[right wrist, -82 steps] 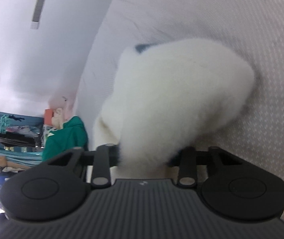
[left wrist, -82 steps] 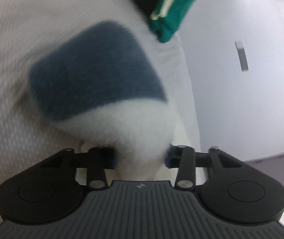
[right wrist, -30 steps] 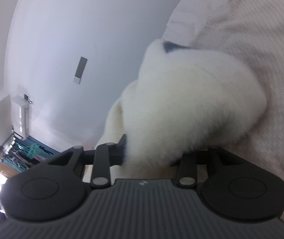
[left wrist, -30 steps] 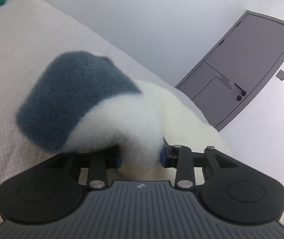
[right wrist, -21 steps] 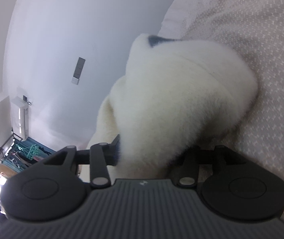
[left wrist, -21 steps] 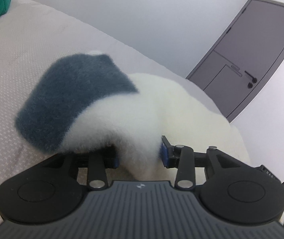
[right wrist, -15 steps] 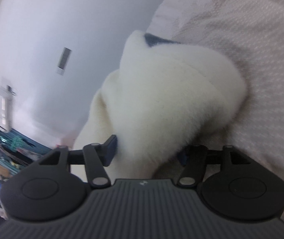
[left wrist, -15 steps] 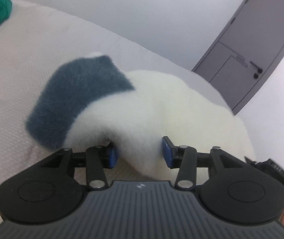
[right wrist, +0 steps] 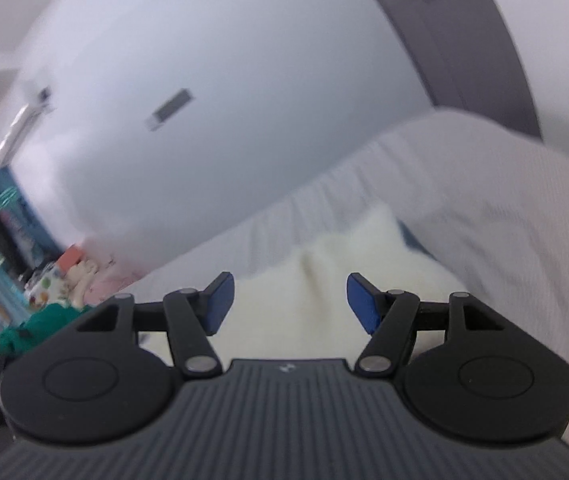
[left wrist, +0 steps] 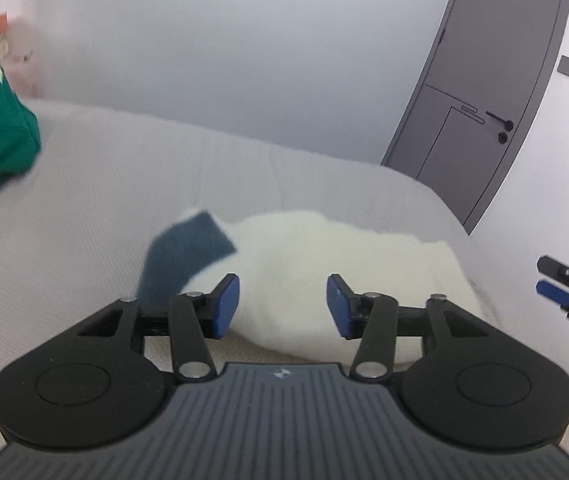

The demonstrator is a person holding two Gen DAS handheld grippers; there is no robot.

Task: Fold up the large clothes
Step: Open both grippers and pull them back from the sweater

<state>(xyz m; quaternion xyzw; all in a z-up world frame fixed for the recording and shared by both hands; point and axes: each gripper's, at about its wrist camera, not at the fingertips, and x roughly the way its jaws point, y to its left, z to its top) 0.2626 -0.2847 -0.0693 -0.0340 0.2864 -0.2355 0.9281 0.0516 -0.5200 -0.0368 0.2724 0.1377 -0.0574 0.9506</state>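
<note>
White fleece garment [left wrist: 348, 264] folded on bed [left wrist: 84, 208].
Left tongs [left wrist: 283, 306] opening, right tongs [right wrist: 290, 304] released; garment lies beyond both, ungripped.

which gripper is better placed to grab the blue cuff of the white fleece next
Left, probably. The blue cuff lies just beyond the left gripper, whose jaws are opening and empty. From the open right gripper, the white fleece hides most of it.

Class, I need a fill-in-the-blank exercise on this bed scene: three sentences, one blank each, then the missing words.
1. The fluffy white garment lies on the ____.
2. The patch at one end of that garment is dark ____.
3. No fabric is between the pads of the left gripper or right gripper; both are ____.

Missing words: bed; blue; open
</note>
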